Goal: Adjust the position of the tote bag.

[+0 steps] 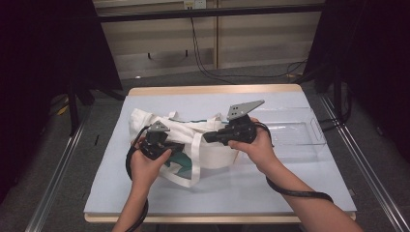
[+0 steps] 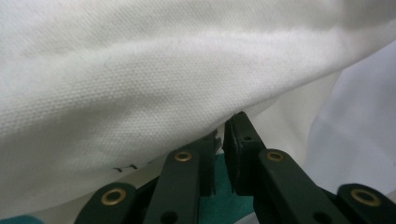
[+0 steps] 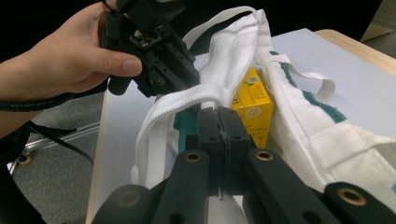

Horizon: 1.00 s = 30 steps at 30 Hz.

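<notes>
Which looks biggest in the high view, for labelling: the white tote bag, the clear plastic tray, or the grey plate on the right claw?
1. White tote bag
2. Clear plastic tray, looking nearly as wide, though its see-through edges are hard to trace
3. Grey plate, clearly smallest

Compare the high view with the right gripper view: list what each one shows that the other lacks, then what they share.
High view alone: the clear plastic tray on the table and the right gripper from outside. Right gripper view alone: a yellow box inside the bag. Both: the white tote bag with its teal trim, and the left gripper at the bag's rim.
</notes>
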Each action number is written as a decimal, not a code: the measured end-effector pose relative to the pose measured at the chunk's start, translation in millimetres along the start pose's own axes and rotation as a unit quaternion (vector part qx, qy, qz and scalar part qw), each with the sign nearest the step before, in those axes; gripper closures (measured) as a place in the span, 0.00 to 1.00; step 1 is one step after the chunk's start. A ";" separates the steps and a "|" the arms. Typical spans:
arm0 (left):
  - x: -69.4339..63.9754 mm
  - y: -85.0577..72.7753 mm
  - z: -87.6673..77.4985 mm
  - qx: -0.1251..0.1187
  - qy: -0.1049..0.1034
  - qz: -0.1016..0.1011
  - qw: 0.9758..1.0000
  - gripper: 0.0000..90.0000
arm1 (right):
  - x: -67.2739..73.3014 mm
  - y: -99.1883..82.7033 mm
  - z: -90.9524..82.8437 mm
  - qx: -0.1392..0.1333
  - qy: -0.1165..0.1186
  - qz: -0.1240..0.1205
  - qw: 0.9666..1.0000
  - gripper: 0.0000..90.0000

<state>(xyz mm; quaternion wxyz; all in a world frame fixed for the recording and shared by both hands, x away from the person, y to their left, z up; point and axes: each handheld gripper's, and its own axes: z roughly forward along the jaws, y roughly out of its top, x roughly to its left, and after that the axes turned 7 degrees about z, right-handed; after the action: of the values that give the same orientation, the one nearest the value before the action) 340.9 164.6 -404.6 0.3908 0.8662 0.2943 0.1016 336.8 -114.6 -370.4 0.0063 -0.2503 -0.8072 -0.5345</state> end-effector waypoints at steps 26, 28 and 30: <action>2.6 1.1 -18.4 -0.008 0.000 0.000 1.000 0.81 | -10.4 4.7 3.6 -0.002 -0.024 0.030 0.999 0.97; 3.7 3.6 -27.9 -0.016 0.005 -0.001 1.000 0.71 | -9.8 6.0 2.7 -0.005 -0.020 0.028 0.999 0.98; 3.6 4.2 -30.2 -0.021 0.010 -0.004 1.000 0.64 | -8.6 7.5 2.6 -0.007 -0.021 0.025 0.999 0.98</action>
<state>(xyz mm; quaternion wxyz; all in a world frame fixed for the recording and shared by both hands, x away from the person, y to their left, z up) 333.3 183.2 -381.3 0.4066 0.8554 0.2993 0.1153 348.0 -113.5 -367.5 0.0010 -0.2819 -0.7970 -0.5342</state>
